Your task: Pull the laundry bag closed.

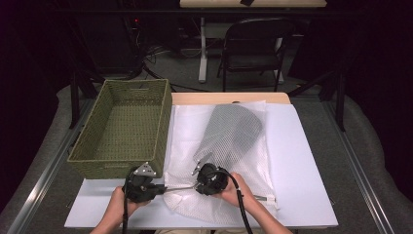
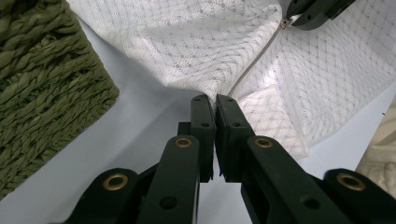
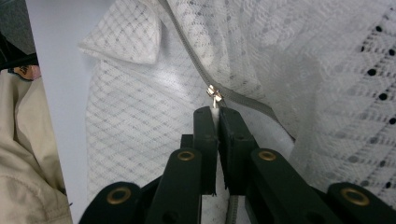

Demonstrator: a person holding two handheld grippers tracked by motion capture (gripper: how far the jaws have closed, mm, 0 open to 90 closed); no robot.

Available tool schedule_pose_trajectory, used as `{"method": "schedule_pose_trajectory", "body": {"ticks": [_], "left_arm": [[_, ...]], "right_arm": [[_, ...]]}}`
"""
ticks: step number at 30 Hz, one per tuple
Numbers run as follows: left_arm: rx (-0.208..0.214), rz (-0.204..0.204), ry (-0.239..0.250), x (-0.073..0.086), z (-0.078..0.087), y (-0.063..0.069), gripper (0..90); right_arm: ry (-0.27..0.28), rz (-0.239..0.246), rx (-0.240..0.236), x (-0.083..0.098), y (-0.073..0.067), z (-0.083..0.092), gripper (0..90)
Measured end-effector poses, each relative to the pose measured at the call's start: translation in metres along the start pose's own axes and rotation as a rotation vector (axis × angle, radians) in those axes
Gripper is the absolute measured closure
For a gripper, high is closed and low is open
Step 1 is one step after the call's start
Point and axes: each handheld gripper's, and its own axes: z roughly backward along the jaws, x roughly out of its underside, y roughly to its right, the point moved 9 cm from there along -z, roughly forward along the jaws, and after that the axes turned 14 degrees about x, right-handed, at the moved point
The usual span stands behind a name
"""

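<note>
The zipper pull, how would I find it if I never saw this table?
Find the white mesh bag beside the green basket. Follow its grey zipper to the right gripper. The tiny metal zipper pull is the only shiny thing there.

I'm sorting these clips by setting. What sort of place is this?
Probably a lab or studio workspace, not a home: a white table on metal rails, a dark surround with cables on the floor, and a folding chair beside another desk behind.
</note>
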Motion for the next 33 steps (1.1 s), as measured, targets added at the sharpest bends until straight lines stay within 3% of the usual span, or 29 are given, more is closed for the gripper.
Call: {"method": "schedule_pose_trajectory", "body": {"ticks": [33], "left_arm": [[-0.002,0.005,-0.009,0.002,0.000,-0.003,87.0]], "right_arm": [[-0.016,-0.002,0.033,0.020,0.013,0.011,85.9]]}}
